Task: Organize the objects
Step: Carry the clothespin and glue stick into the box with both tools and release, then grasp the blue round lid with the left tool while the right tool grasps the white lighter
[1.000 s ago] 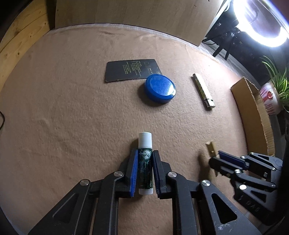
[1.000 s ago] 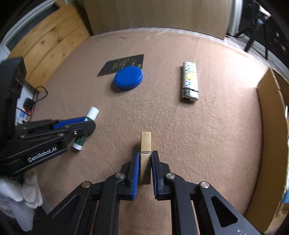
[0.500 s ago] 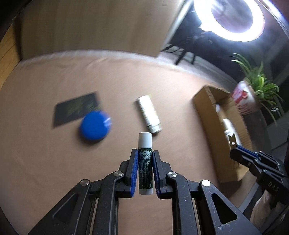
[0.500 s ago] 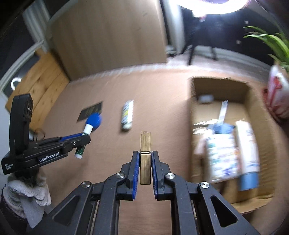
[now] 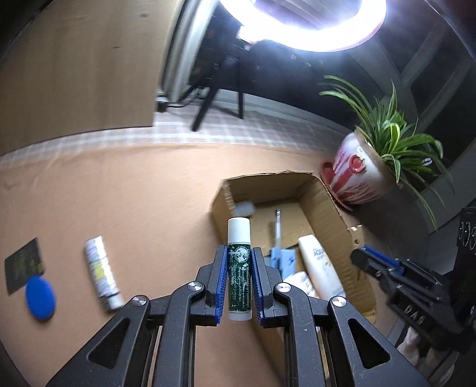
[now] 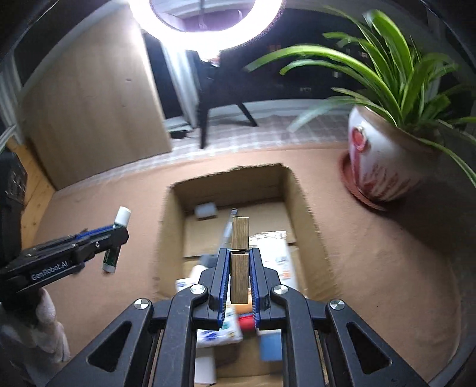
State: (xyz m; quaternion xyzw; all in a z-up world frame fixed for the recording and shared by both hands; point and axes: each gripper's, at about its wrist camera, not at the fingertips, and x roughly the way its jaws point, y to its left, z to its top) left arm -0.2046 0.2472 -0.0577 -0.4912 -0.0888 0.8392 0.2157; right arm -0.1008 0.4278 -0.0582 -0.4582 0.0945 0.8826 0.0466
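Green-labelled lip balm (image 5: 239,268) sits clamped in the left tool (image 5: 239,281), near the cardboard box (image 6: 309,226). Above that box, the right tool (image 6: 239,282) pinches a wooden clothespin (image 6: 239,259).

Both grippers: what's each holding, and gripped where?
Left gripper holds a lip balm tube by its green-labelled lower body, white cap sticking out. Right gripper holds a wooden clothespin by one end.

Ring light (image 5: 309,26) glaring overhead; wood panel (image 6: 89,119) behind; potted plant (image 6: 386,148) on tan carpet (image 5: 119,193).
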